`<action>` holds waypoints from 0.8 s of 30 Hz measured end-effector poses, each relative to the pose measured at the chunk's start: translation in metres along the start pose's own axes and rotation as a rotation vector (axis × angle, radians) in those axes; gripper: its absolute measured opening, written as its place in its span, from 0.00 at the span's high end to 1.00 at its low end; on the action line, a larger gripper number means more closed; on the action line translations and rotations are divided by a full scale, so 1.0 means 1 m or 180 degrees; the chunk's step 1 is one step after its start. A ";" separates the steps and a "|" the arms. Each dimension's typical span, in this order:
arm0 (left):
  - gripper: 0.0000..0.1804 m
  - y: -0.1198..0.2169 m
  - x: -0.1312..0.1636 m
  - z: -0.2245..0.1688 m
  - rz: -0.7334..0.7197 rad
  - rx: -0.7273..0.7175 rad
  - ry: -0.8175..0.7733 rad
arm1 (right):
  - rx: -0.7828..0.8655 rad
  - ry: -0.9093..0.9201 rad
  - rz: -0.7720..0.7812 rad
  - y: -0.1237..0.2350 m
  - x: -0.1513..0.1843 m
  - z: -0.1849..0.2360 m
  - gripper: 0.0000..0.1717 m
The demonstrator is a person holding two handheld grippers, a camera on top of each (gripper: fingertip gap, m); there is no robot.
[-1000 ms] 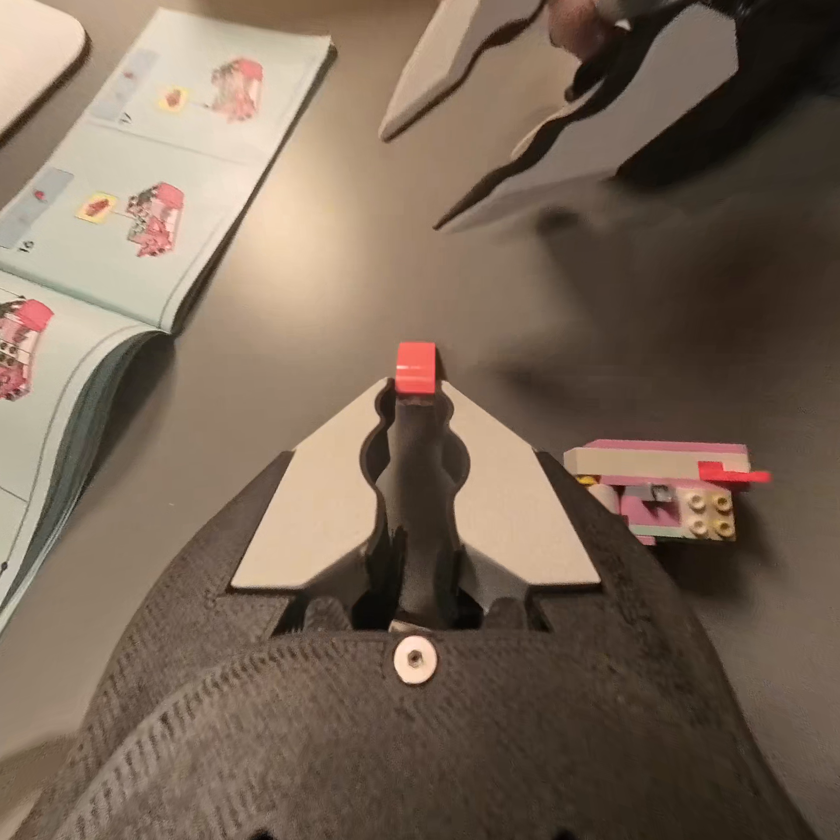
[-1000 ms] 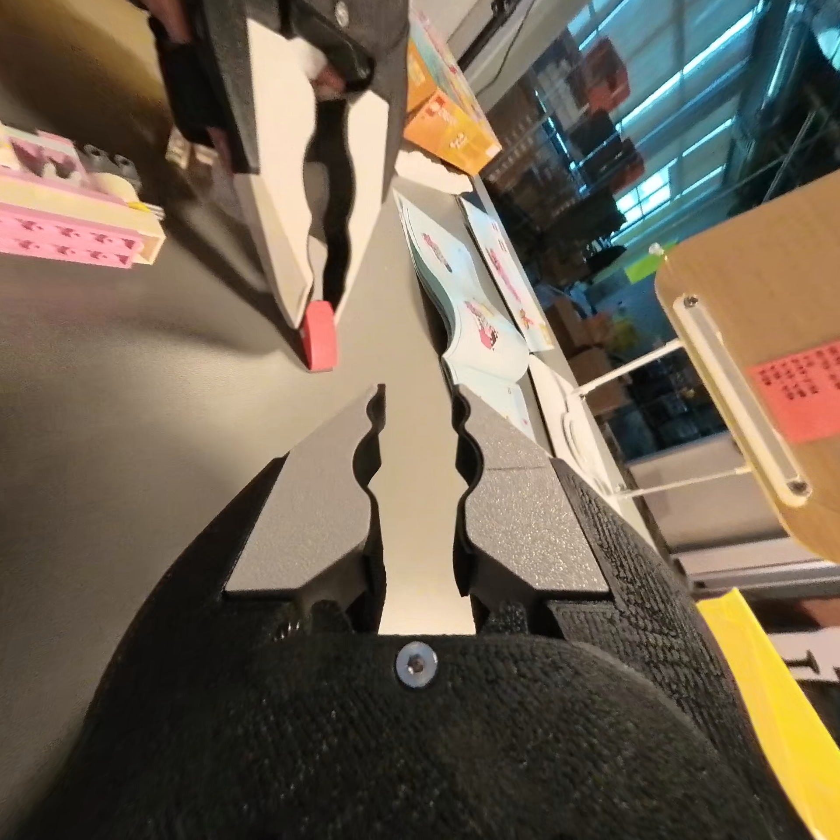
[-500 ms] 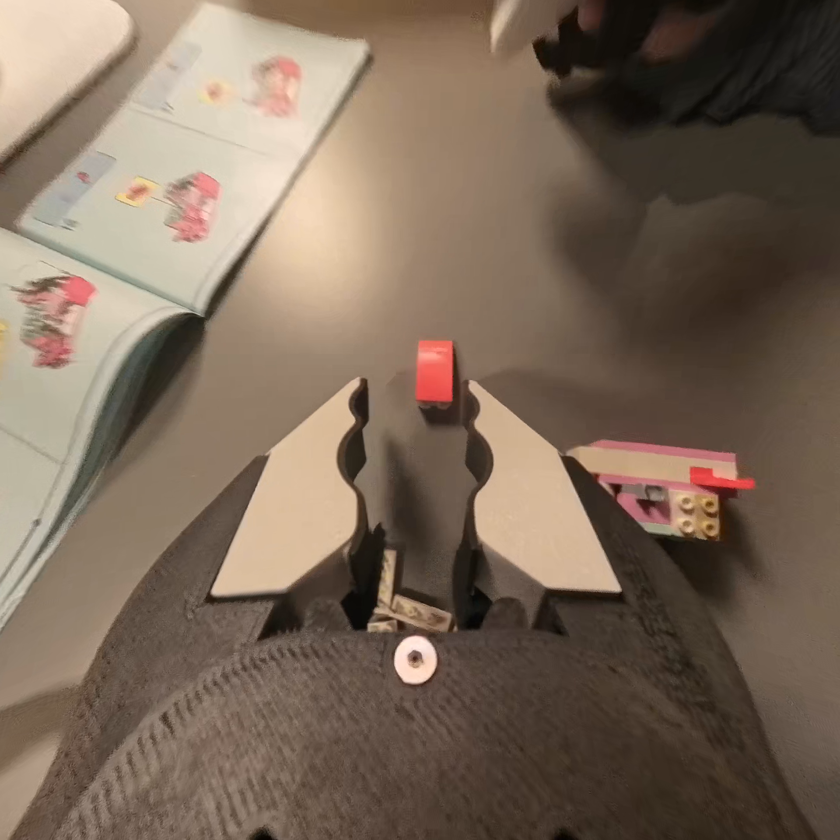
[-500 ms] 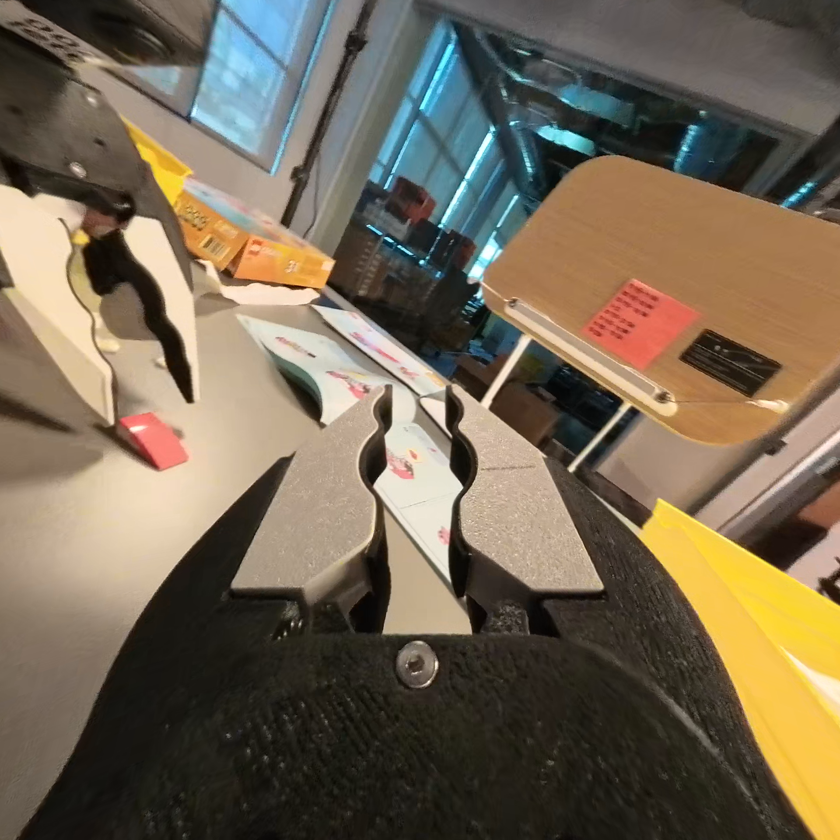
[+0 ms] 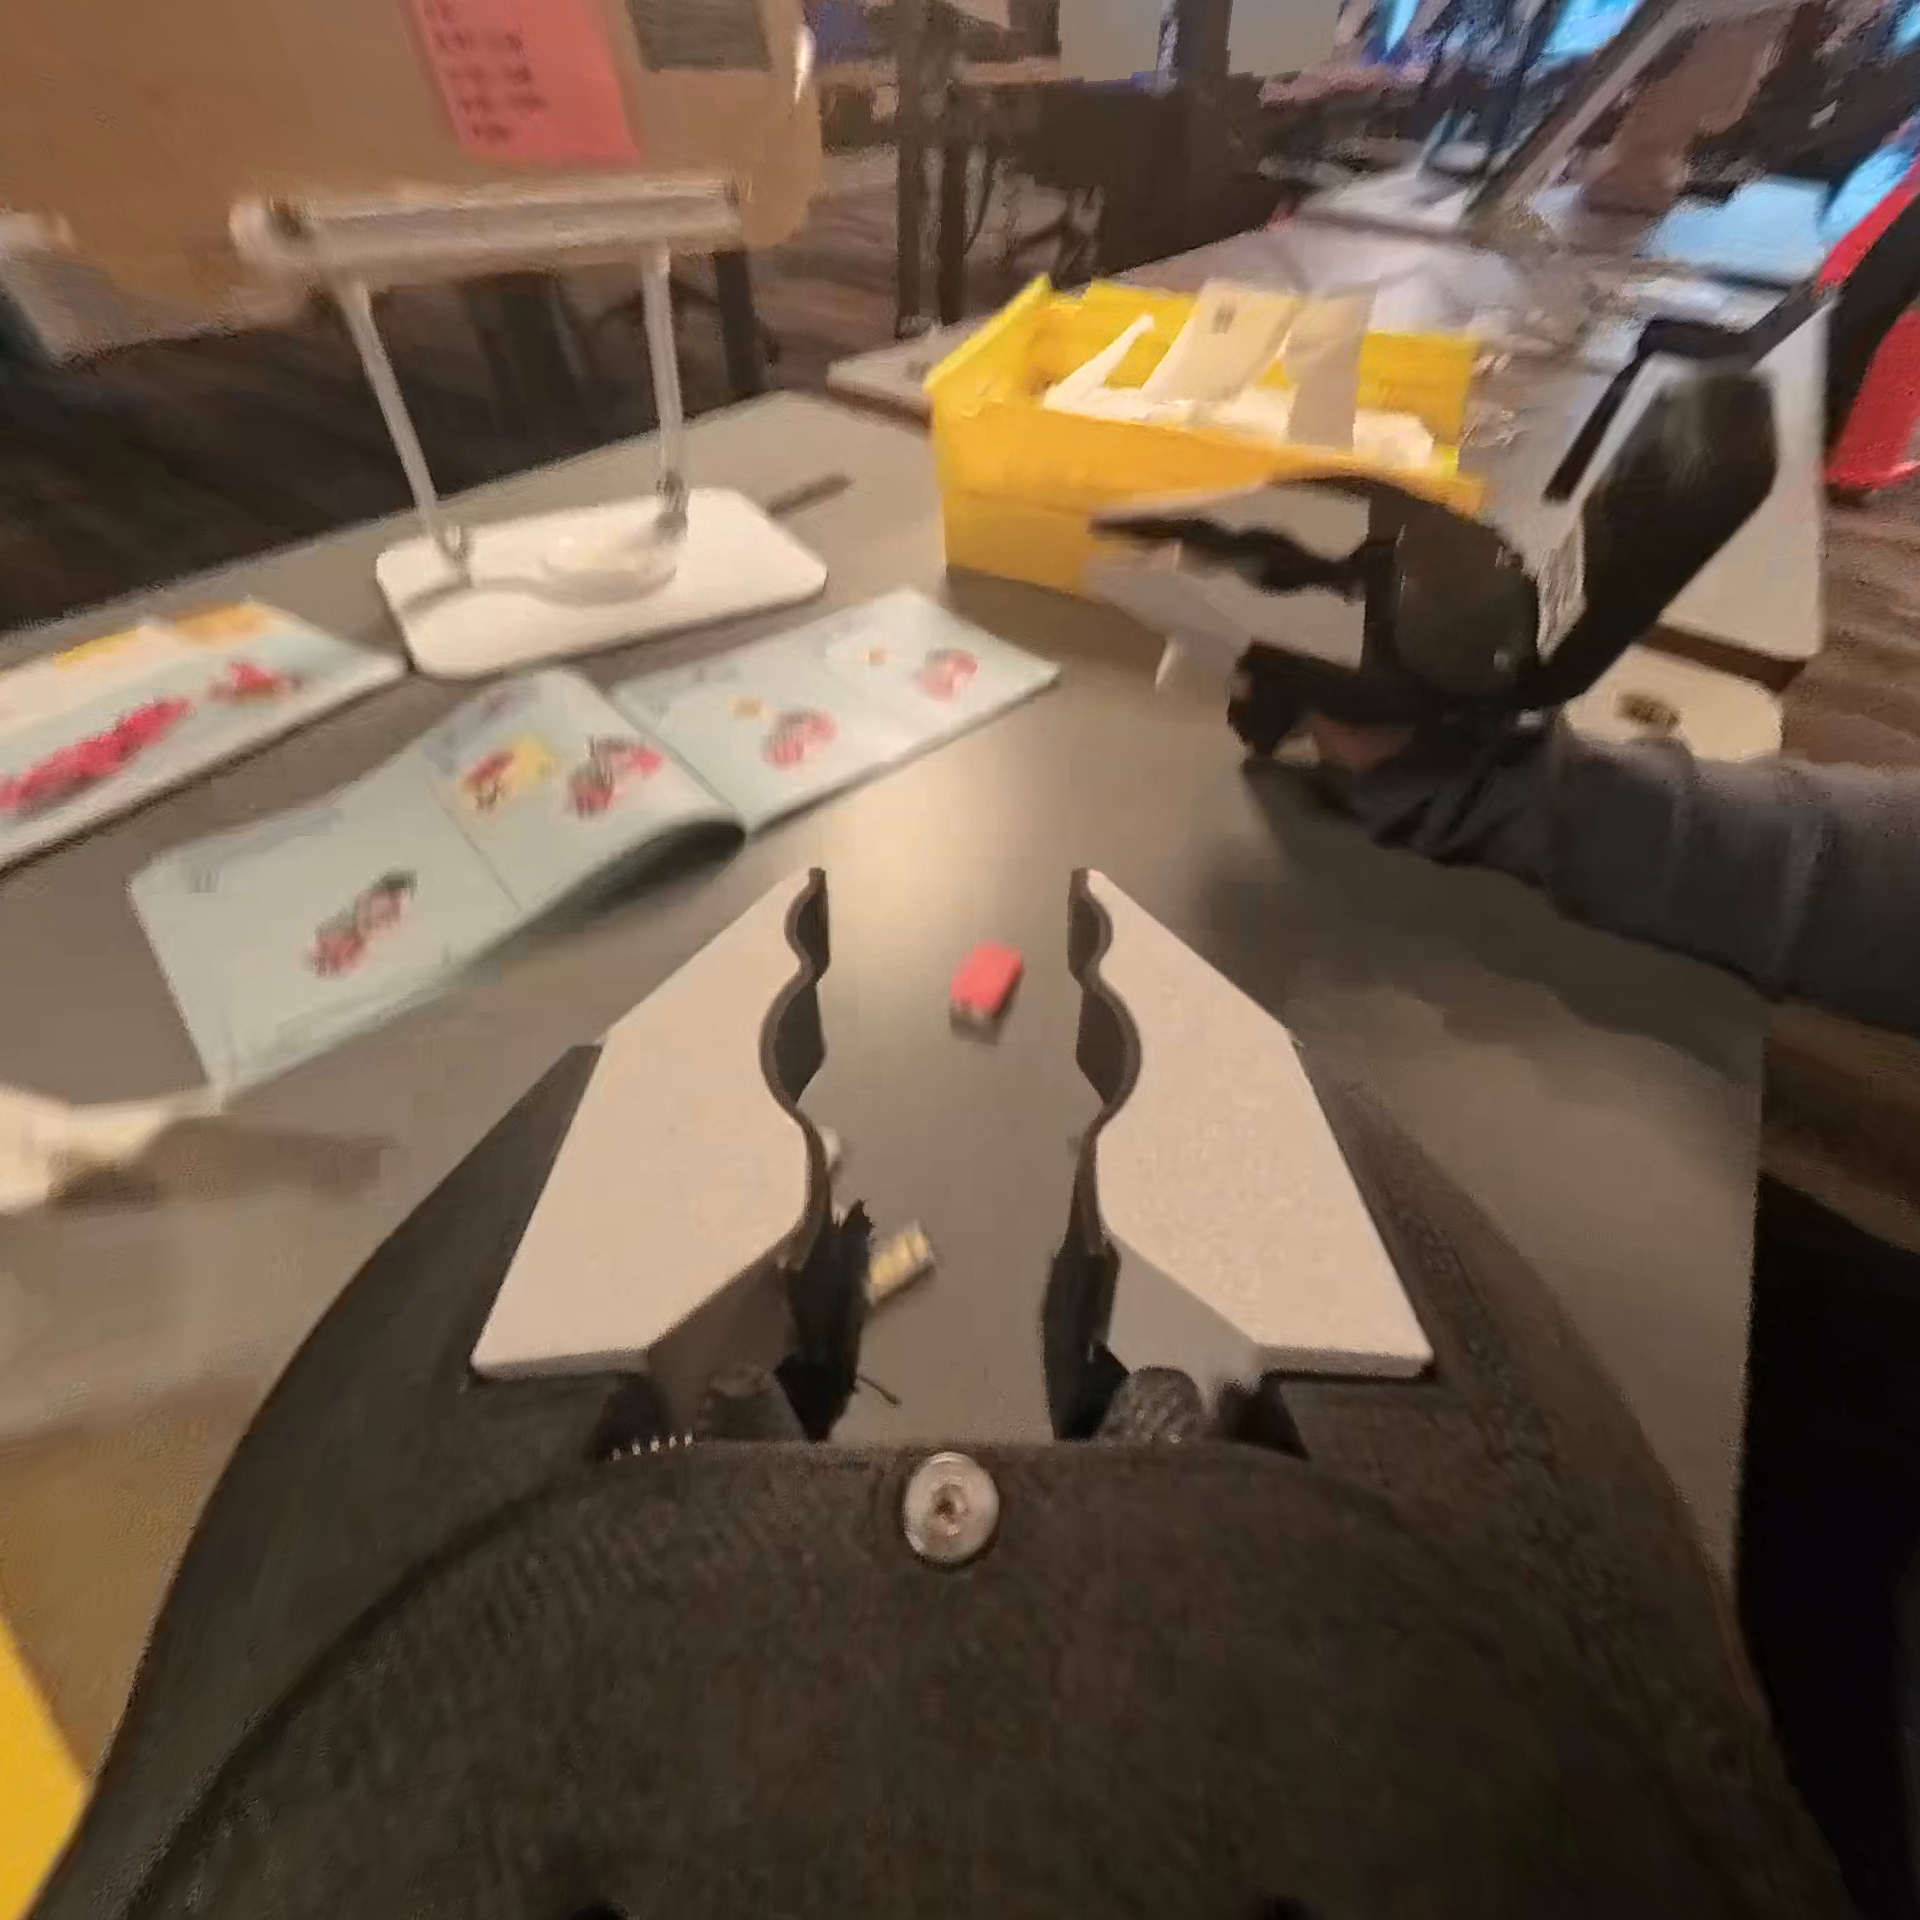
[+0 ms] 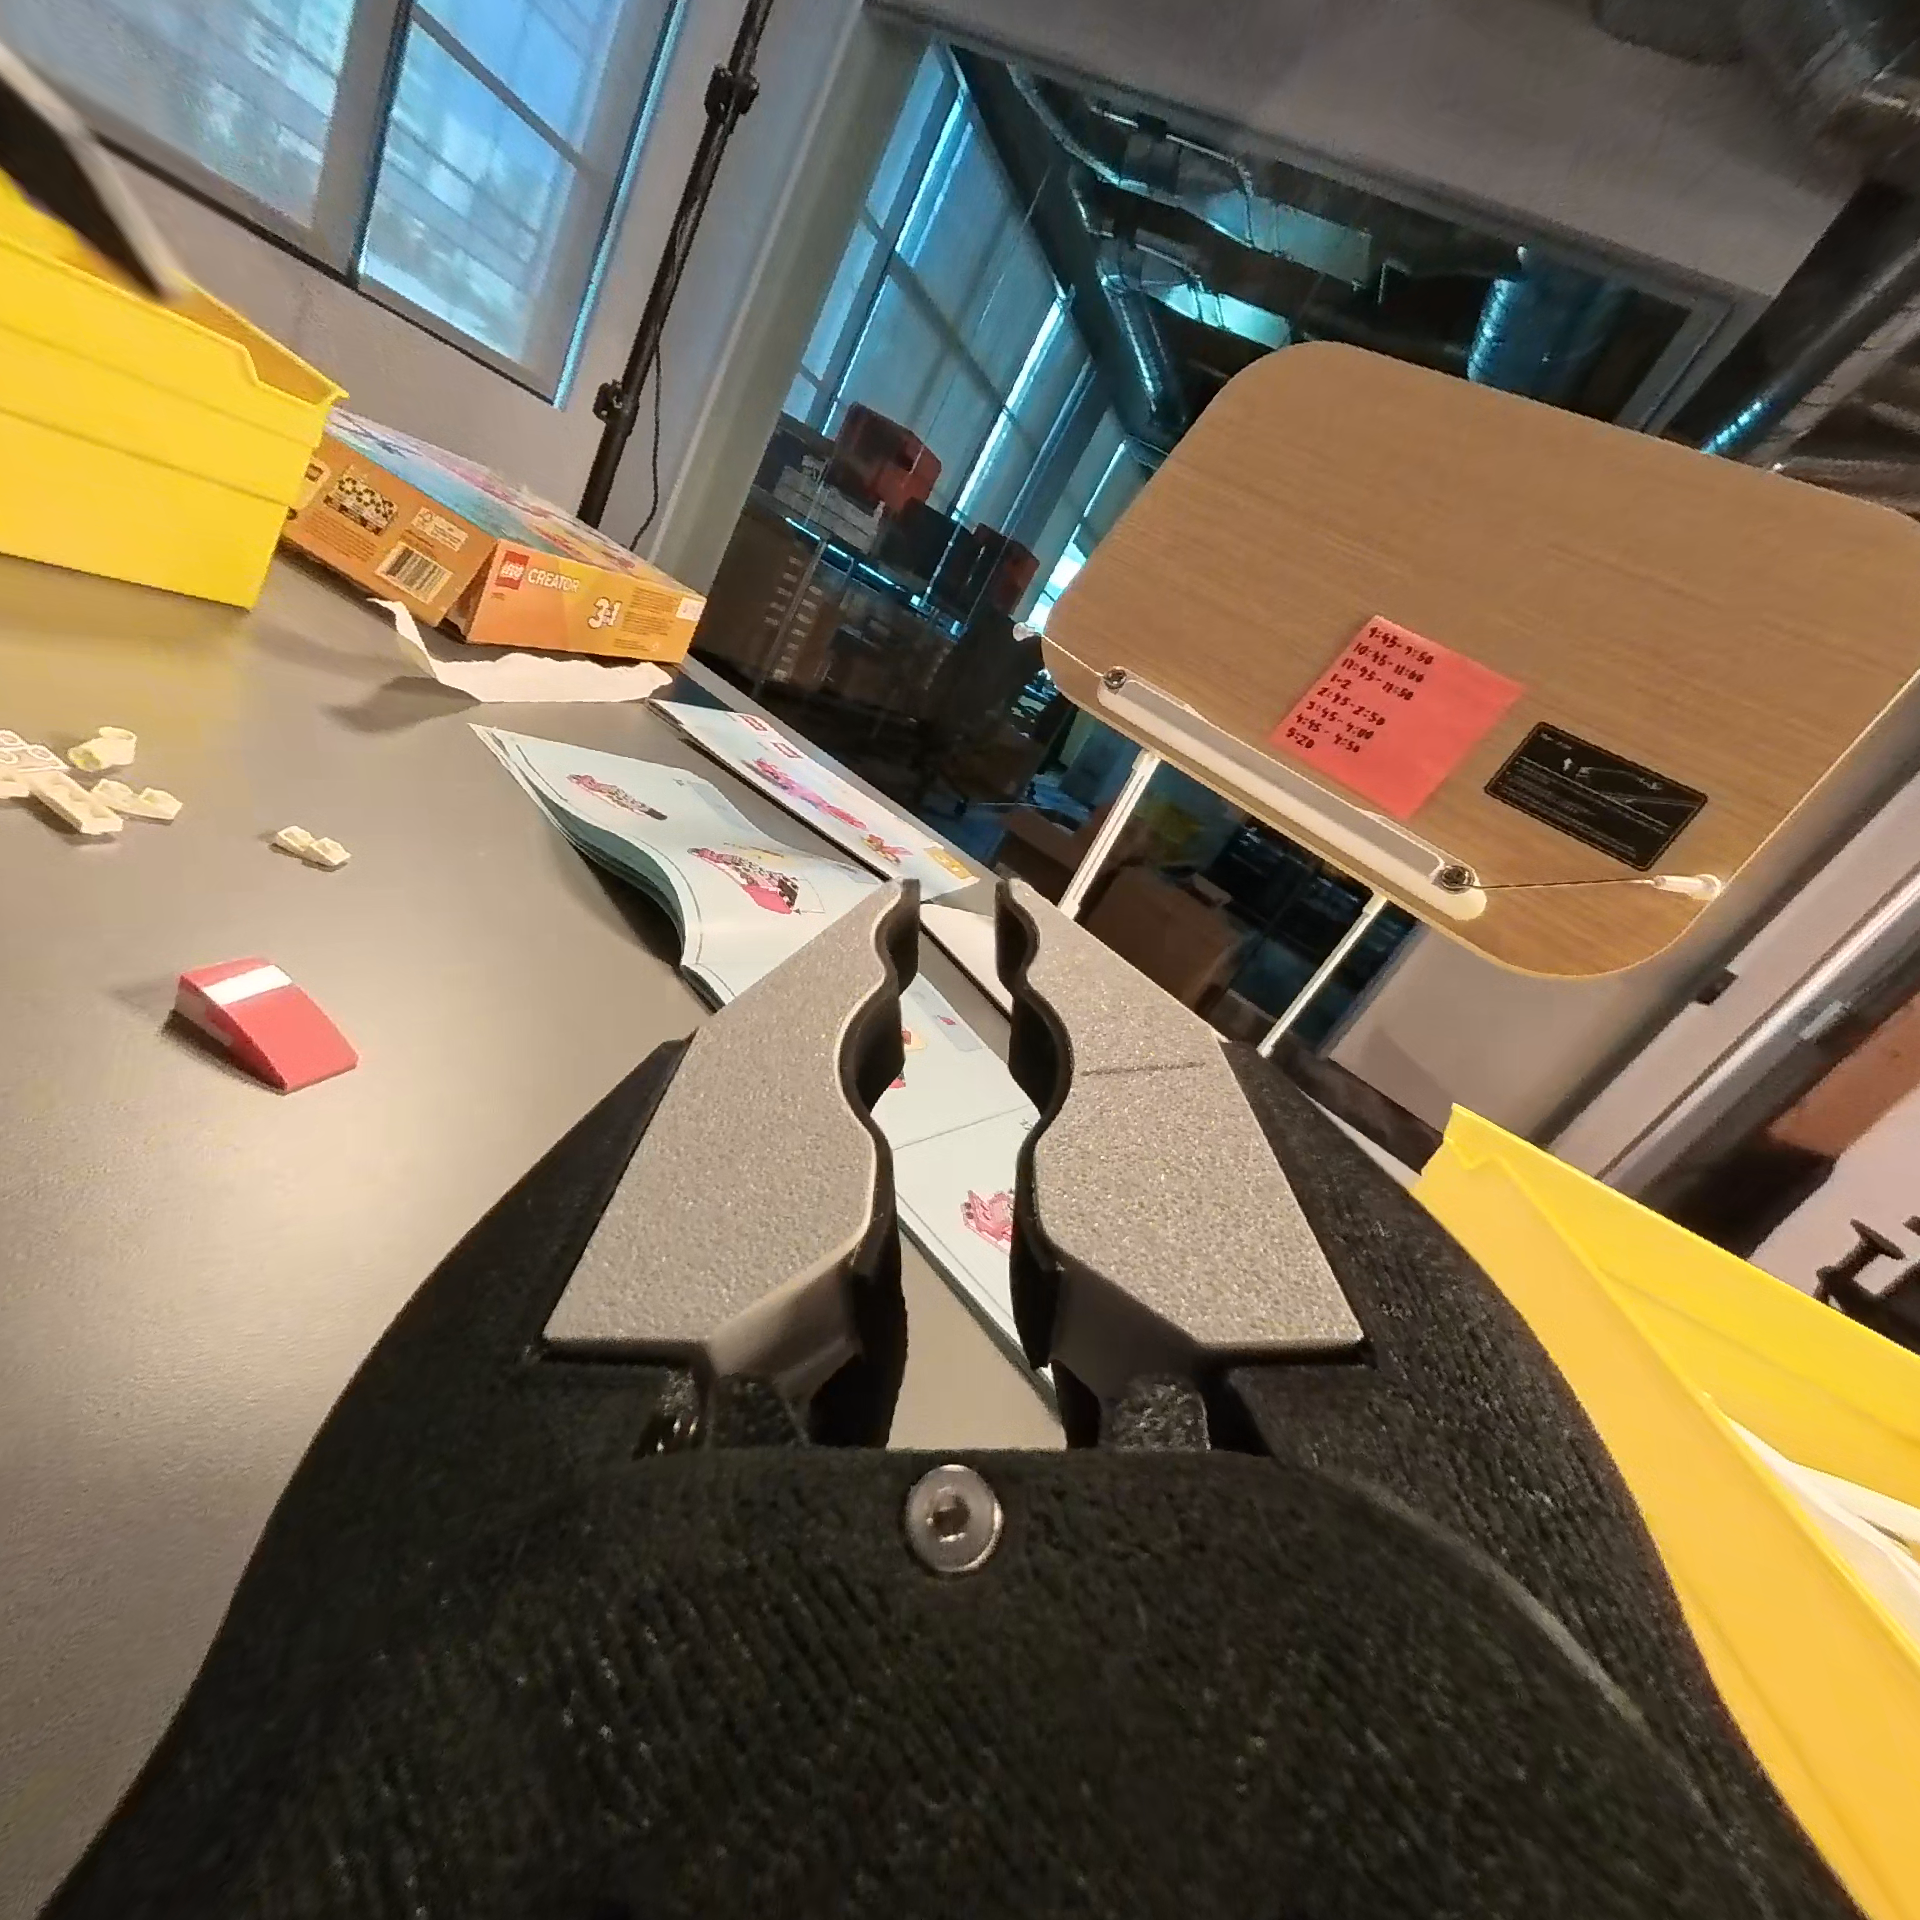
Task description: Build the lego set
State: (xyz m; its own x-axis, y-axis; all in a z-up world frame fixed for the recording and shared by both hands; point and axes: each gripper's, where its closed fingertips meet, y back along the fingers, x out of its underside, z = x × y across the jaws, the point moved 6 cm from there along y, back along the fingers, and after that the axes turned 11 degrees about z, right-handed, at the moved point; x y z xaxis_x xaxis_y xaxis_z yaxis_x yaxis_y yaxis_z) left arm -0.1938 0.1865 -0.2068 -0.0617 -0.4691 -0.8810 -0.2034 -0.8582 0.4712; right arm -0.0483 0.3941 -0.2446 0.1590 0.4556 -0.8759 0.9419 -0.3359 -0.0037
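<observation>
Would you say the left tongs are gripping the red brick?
No, the red brick lies on the table between the open left tongs, untouched.

Smooth, matt dark grey tabletop (image 6: pixel 312 1195). Small red plastic sloped brick (image 6: pixel 265 1023), glossy. Open pale blue paper instruction booklet (image 6: pixel 717 862), slight sheen. Yellow plastic bin (image 6: pixel 135 457), smooth. Light wood-grain board on white stand (image 6: pixel 1455 644), matt. Orange cardboard box (image 6: pixel 499 582). Right gripper (image 6: pixel 956 899): grainy grey jaws, coarse black textured body, bright metal screw.

red brick (image 6: pixel 265 1021) | open booklet (image 6: pixel 665 842) | yellow bin (image 5: pixel 1195 436) | orange box (image 6: pixel 488 571)
</observation>
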 end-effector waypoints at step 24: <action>0.92 0.020 0.119 -0.046 0.1838 -0.0437 0.0063 | -0.0143 0.0003 0.0036 -0.002 -0.006 0.010 0.83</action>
State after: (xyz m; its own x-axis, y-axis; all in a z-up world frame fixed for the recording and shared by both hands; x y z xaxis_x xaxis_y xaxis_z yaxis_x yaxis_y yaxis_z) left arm -0.1604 0.1040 -0.3000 -0.1062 -0.8708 -0.4801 -0.0141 -0.4815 0.8763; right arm -0.0536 0.3839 -0.2439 0.1700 0.4528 -0.8753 0.9524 -0.3036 0.0279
